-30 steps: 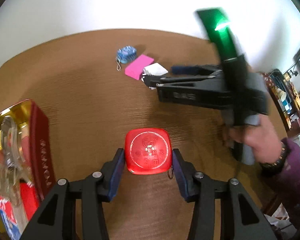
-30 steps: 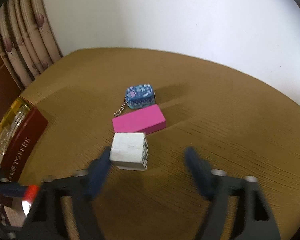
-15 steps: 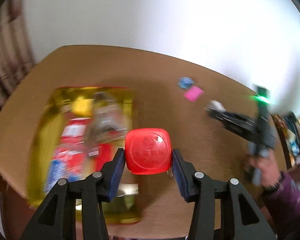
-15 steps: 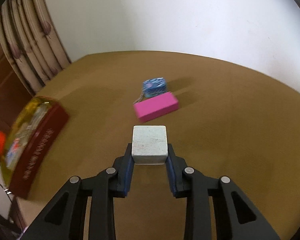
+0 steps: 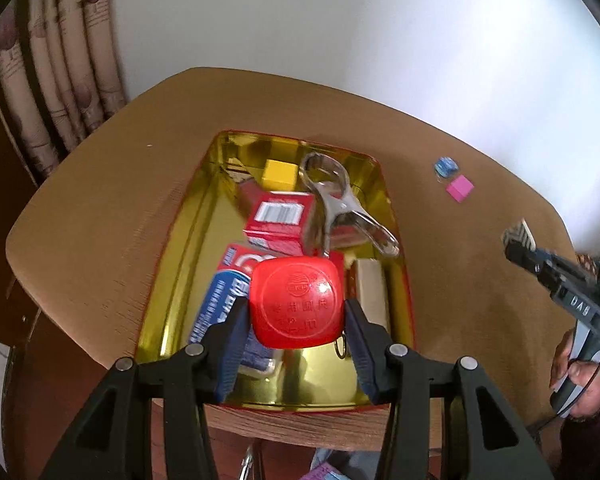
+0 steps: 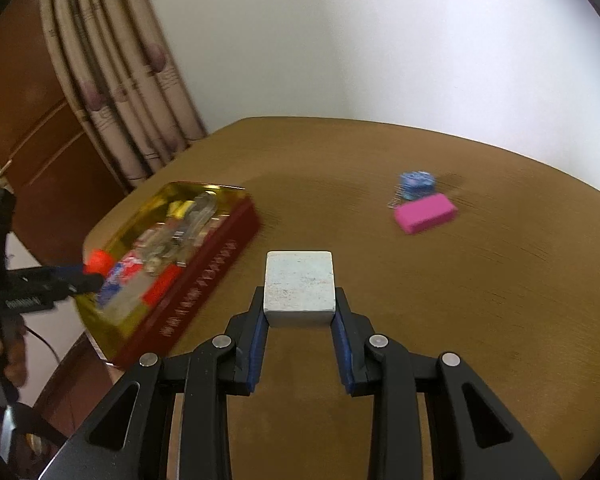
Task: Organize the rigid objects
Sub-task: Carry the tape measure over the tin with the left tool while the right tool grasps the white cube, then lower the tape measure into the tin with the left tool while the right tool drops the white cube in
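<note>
Drop-off step, both hands loaded. My left gripper [image 5: 296, 312] has its fingers [image 5: 230, 344] clamped on the red tape measure [image 5: 297, 302], held above the near end of the gold tin [image 5: 180, 240], over the toothpaste box [image 5: 220, 300]. Next move for me: lower a little, then spread the fingers so it lands on a free patch of tin floor near the front, not stacked on the metal opener [image 5: 340, 208] or the red carton [image 5: 278, 220].

My right gripper [image 6: 300, 320] pinches the white cube [image 6: 299, 288] between its fingers [image 6: 256, 344], over bare desk [image 6: 480, 300] just right of the tin's red side wall [image 6: 204, 276]. It needs to swing left and clear that wall before release. Cube seems lifted off the desk, but blur makes that hard to confirm.

Pose: left tool points forward and tilted down into the tin; right tool angles down across the desk. Pink block [image 6: 426, 213] and blue keychain [image 6: 416, 185] sit touching, well apart from the tin, not yet collected.
</note>
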